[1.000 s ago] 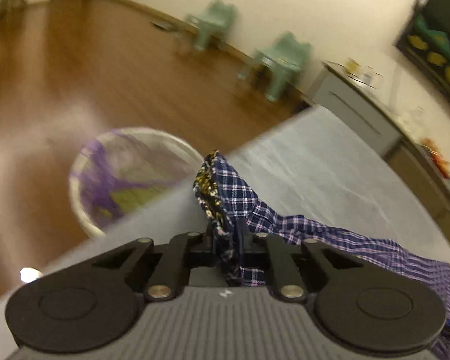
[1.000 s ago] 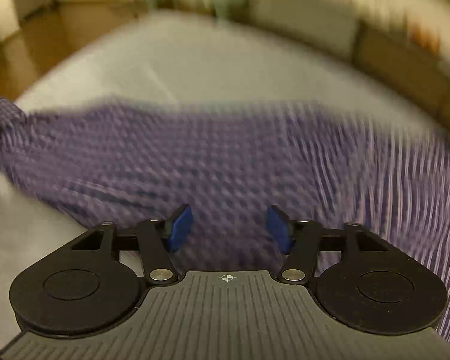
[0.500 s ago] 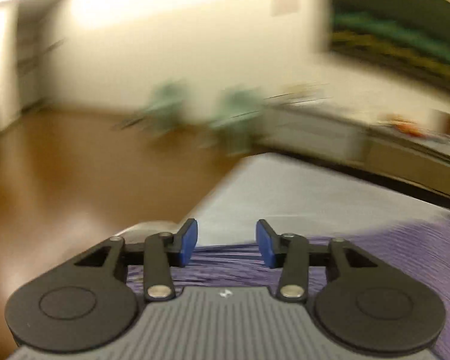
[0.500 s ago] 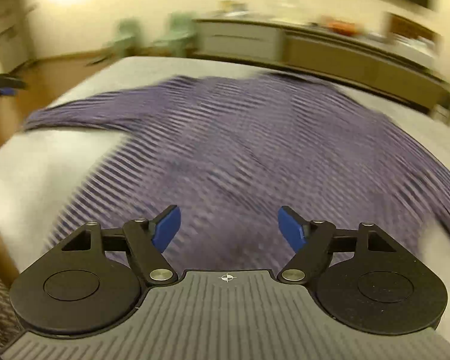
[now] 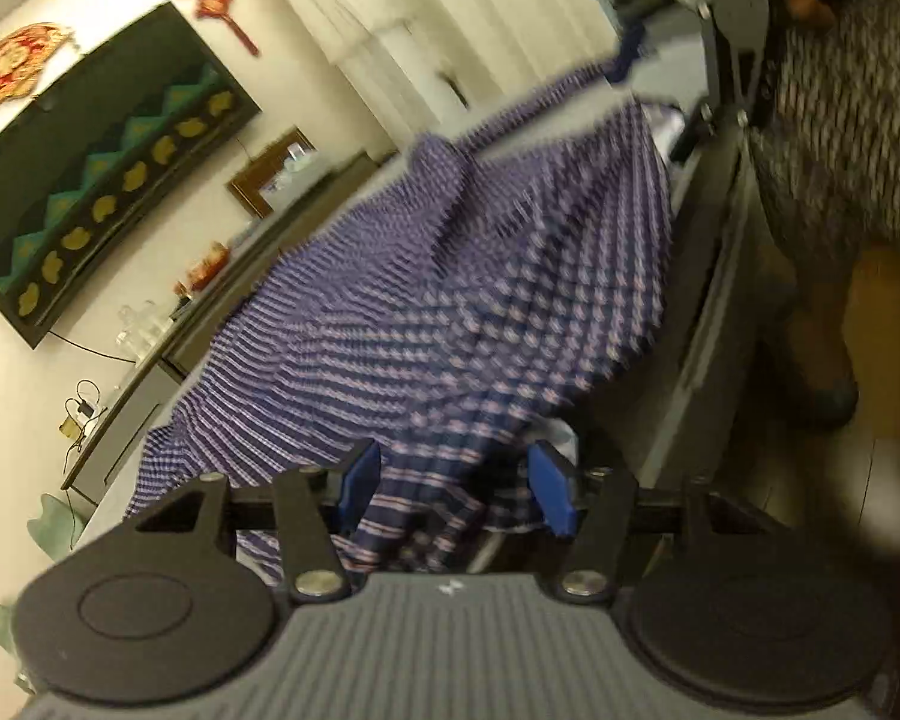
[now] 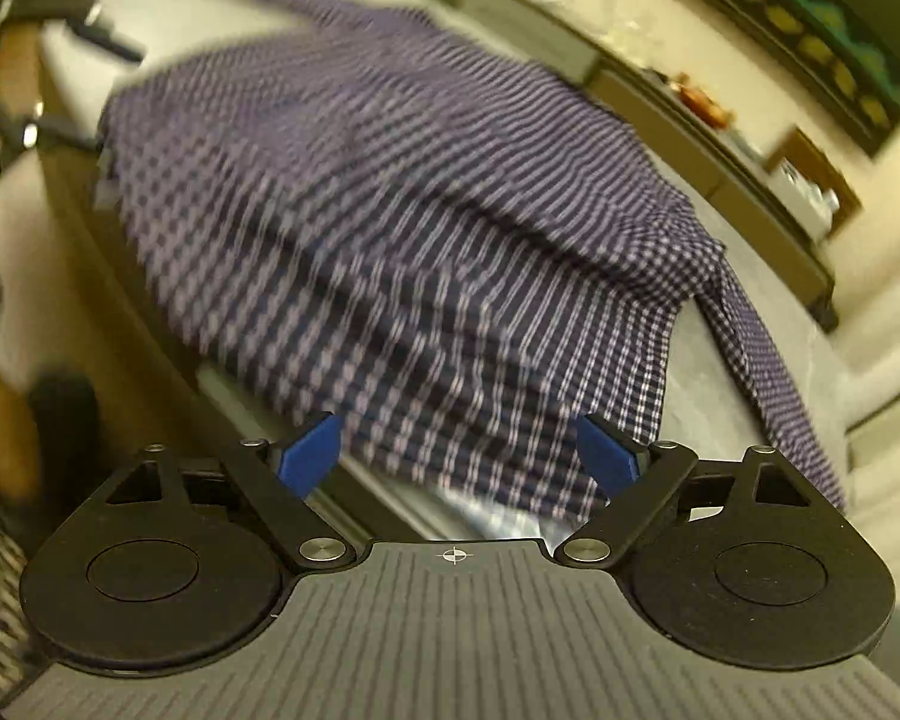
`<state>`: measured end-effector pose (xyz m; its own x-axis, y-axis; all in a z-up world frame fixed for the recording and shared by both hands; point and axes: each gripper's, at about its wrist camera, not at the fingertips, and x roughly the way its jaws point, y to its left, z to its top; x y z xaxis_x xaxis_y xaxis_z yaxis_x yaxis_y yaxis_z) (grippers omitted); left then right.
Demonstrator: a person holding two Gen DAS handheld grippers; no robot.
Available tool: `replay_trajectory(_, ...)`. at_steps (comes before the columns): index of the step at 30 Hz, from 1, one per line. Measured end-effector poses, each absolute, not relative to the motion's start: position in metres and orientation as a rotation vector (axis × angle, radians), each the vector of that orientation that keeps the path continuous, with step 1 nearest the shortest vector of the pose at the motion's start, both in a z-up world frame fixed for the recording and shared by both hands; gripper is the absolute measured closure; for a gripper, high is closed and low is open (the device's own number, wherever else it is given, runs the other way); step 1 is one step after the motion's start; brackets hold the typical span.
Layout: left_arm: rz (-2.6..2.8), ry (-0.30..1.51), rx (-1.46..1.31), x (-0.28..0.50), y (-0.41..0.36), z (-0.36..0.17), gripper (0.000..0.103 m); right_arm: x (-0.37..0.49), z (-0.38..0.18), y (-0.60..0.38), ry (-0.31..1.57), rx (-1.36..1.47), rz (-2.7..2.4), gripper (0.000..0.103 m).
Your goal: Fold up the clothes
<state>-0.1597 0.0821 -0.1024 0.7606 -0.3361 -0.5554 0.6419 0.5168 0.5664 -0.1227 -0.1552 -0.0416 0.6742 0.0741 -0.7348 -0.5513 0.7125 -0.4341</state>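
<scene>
At the near edge of the table [image 6: 744, 372], both grippers sit low at the hem of the checked shirt [image 6: 390, 228], which lies spread across the grey top with its lower edge spilling over the side toward the person. The left gripper [image 5: 453, 489] has its jaws apart, and a bunched fold of hem lies in the gap between the blue pads without being pinched. The right gripper [image 6: 456, 456] is also spread wide, the cloth's edge hanging just ahead of its fingertips.

Further along, the shirt rises in a soft hump through the middle, and one sleeve [image 6: 774, 372] trails off toward the right side of the table. Both views are smeared by motion, so I can't say for sure how many layers lie in that hump.

Judging from this, the sensible thing is to take each lower corner cleanly: push the pads far enough over the hem that all the cloth at the edge is caught, not one loose layer, then close firmly. Both sides should lift evenly, or the body will skew. The straggling sleeve wants watching, as it could drag and spoil a straight fold.

Beyond the table stand a low sideboard [image 6: 660, 96] and a dark wall panel [image 5: 102, 162].
</scene>
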Motion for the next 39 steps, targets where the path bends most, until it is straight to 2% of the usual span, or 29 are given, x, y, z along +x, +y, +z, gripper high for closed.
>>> replay_trajectory(1, -0.594, 0.416, 0.849, -0.156, 0.08, -0.106, 0.053, -0.122, -0.048, -0.153, 0.754, -0.745, 0.386, 0.018)
replay_trajectory(2, -0.582, 0.428, 0.858, -0.152, 0.078, -0.109, 0.068, -0.12, -0.053, -0.154, 0.743, -0.779, 0.387, 0.021)
replay_trajectory(4, -0.562, 0.46, 0.824, -0.142, 0.079, -0.108, 0.086, -0.112, -0.059, -0.159, 0.728, -0.81, 0.397, 0.029)
replay_trajectory(5, -0.559, 0.472, 0.771, -0.135, 0.083, -0.101, 0.091, -0.106, -0.061, -0.163, 0.734, -0.805, 0.404, 0.037)
replay_trajectory(6, -0.548, 0.475, 0.712, -0.13, 0.087, -0.093, 0.092, -0.098, -0.064, -0.168, 0.745, -0.801, 0.407, 0.042)
replay_trajectory(7, -0.524, 0.483, 0.651, -0.122, 0.093, -0.085, 0.092, -0.09, -0.065, -0.174, 0.761, -0.796, 0.41, 0.051)
replay_trajectory(8, -0.499, 0.489, 0.592, -0.115, 0.098, -0.077, 0.093, -0.085, -0.065, -0.181, 0.769, -0.785, 0.41, 0.055)
replay_trajectory(15, -0.353, 0.564, 0.376, -0.078, 0.11, -0.058, 0.093, -0.063, -0.055, -0.225, 0.694, -0.662, 0.328, 0.052)
replay_trajectory(18, -0.314, 0.595, 0.291, -0.067, 0.114, -0.051, 0.093, -0.082, -0.057, -0.227, 0.67, -0.685, 0.428, 0.042)
replay_trajectory(19, -0.301, 0.605, 0.263, -0.064, 0.116, -0.049, 0.092, -0.089, -0.059, -0.223, 0.652, -0.721, 0.462, 0.035)
replay_trajectory(21, -0.278, 0.625, 0.214, -0.055, 0.117, -0.046, 0.092, -0.097, -0.065, -0.218, 0.648, -0.748, 0.526, 0.033)
replay_trajectory(25, -0.222, 0.658, 0.139, -0.046, 0.122, -0.034, 0.08, -0.1, -0.07, -0.216, 0.678, -0.701, 0.622, 0.035)
replay_trajectory(28, -0.203, 0.655, 0.122, -0.063, 0.124, -0.03, 0.063, -0.098, -0.068, -0.211, 0.655, -0.591, 0.666, 0.035)
replay_trajectory(30, -0.181, 0.657, 0.113, -0.076, 0.125, -0.031, 0.062, -0.096, -0.066, -0.195, 0.62, -0.505, 0.703, 0.035)
replay_trajectory(34, -0.054, 0.629, 0.103, -0.11, 0.124, -0.029, 0.059, -0.1, -0.067, -0.12, 0.502, -0.58, 0.855, 0.031)
replay_trajectory(36, -0.006, 0.61, 0.103, -0.131, 0.123, -0.028, 0.058, -0.094, -0.072, -0.084, 0.457, -0.644, 0.882, 0.033)
replay_trajectory(39, 0.035, 0.579, 0.147, -0.159, 0.115, -0.027, 0.058, -0.075, -0.081, -0.063, 0.484, -0.647, 0.879, 0.059)
